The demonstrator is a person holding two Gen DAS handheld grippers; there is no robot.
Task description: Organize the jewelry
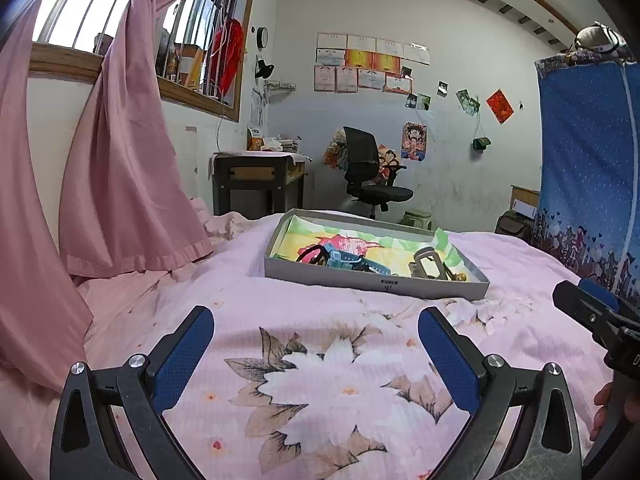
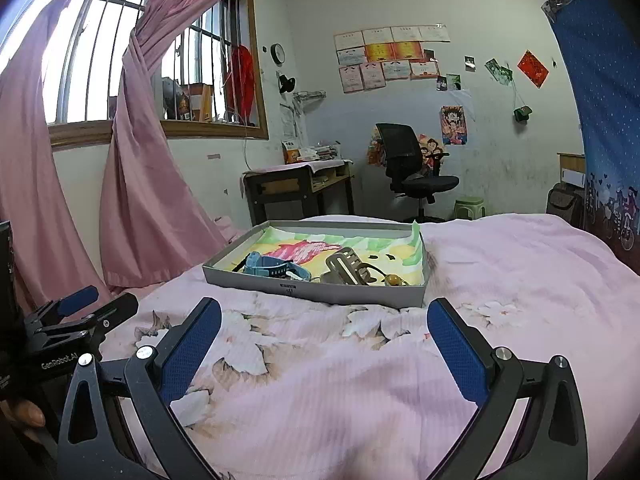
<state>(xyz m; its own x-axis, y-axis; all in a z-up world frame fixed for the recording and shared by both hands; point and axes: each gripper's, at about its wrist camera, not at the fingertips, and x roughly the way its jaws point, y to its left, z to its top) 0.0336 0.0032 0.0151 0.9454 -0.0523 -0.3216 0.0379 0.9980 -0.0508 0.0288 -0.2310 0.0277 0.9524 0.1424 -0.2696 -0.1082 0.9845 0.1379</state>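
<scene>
A shallow grey box (image 1: 376, 282) (image 2: 312, 292) lined with a colourful drawing lies on the pink floral bedspread. In it lie a blue watch (image 1: 344, 259) (image 2: 272, 267), a grey-beige watch strap (image 1: 428, 266) (image 2: 344, 270), a dark band (image 1: 310, 254) and a small amber bead (image 1: 462, 277) (image 2: 393, 279). My left gripper (image 1: 316, 334) is open and empty, low over the bedspread in front of the box. My right gripper (image 2: 324, 326) is open and empty, also just in front of the box. Each gripper shows at the edge of the other's view.
Pink curtains (image 1: 120, 184) hang at the left and rest on the bed. Beyond the bed stand a desk (image 1: 256, 176), a black office chair (image 1: 372, 172) and a green stool (image 2: 470, 206). A blue fabric wardrobe (image 1: 588, 168) stands at the right.
</scene>
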